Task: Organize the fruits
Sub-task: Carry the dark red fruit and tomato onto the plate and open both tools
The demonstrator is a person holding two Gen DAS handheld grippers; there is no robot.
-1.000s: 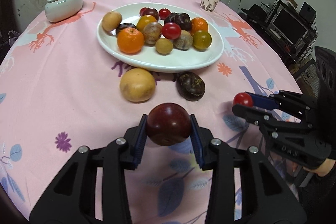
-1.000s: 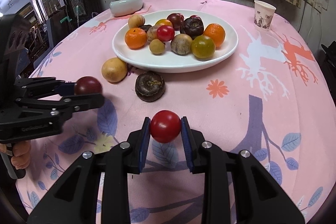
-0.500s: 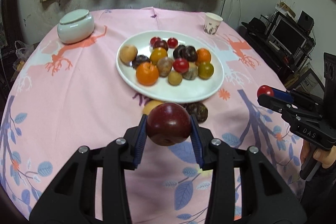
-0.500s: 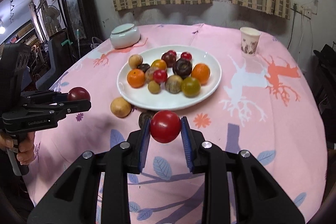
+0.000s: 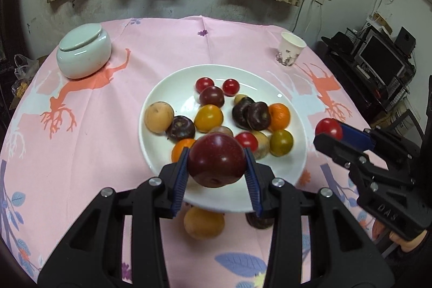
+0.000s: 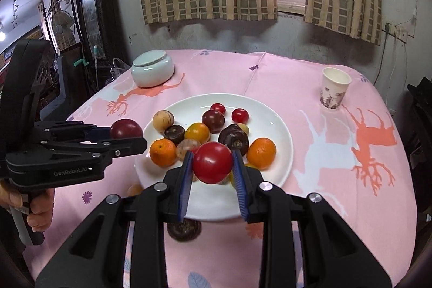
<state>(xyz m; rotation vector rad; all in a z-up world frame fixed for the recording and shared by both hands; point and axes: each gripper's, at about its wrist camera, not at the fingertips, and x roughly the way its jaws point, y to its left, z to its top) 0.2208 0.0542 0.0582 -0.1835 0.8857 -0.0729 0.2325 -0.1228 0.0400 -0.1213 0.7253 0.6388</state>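
My left gripper (image 5: 216, 161) is shut on a dark red plum (image 5: 216, 157) and holds it high above the near rim of the white plate (image 5: 167, 88). It also shows in the right wrist view (image 6: 127, 130). My right gripper (image 6: 213, 163) is shut on a red tomato (image 6: 212, 161), raised over the plate's (image 6: 280, 126) near side; it also shows in the left wrist view (image 5: 328, 130). The plate holds several fruits: oranges, tomatoes, dark round fruits. A tan round fruit (image 5: 203, 223) and a dark brown fruit (image 6: 183, 230) lie on the cloth just before the plate.
The round table has a pink patterned cloth (image 5: 81, 153). A pale lidded ceramic jar (image 5: 83, 50) stands at the back left and a paper cup (image 5: 290, 49) at the back right. Electronics and shelves (image 5: 378, 64) stand beyond the right edge.
Both grippers have risen and drawn back from the table, each still gripping its fruit. The plate now sits lower in both views, under the held fruits.
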